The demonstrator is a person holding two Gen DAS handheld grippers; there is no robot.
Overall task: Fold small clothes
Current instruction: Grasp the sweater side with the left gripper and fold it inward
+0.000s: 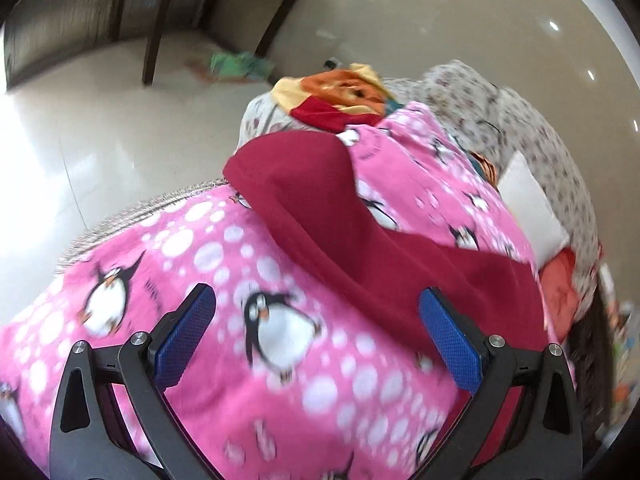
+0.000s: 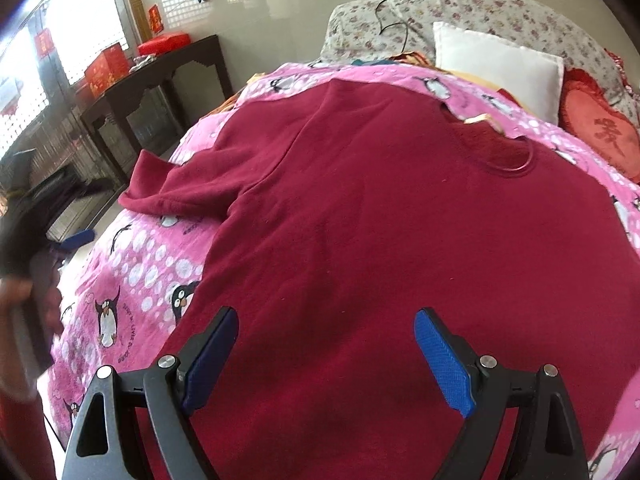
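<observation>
A dark red top [image 2: 360, 208] lies spread flat on a pink penguin-print blanket [image 2: 132, 264] that covers the bed, its neckline [image 2: 508, 160] toward the pillows and one short sleeve [image 2: 176, 188] sticking out to the side, slightly rumpled. The right claw [image 2: 326, 360] hangs over the lower body of the top with its blue pads [image 2: 444, 364] spread wide and nothing between them. The left claw [image 1: 318, 336] is likewise wide open and empty, above the blanket just beside the top's sleeve [image 1: 304, 184]; one blue pad [image 1: 452, 344] sits over the edge of the red cloth, though the blur makes it hard to say whether it touches. Beyond the top, a white pillow [image 2: 496, 68] and a red heart-shaped cushion [image 2: 600, 136] rest against a floral-print cover [image 2: 480, 8]. A heap of orange, yellow and red clothes [image 1: 340, 96] sits at the far end of the blanket in the left wrist view. A dark wooden side table [image 2: 160, 68] stands on the pale floor beside the bed, carrying red boxes [image 2: 108, 66].
</observation>
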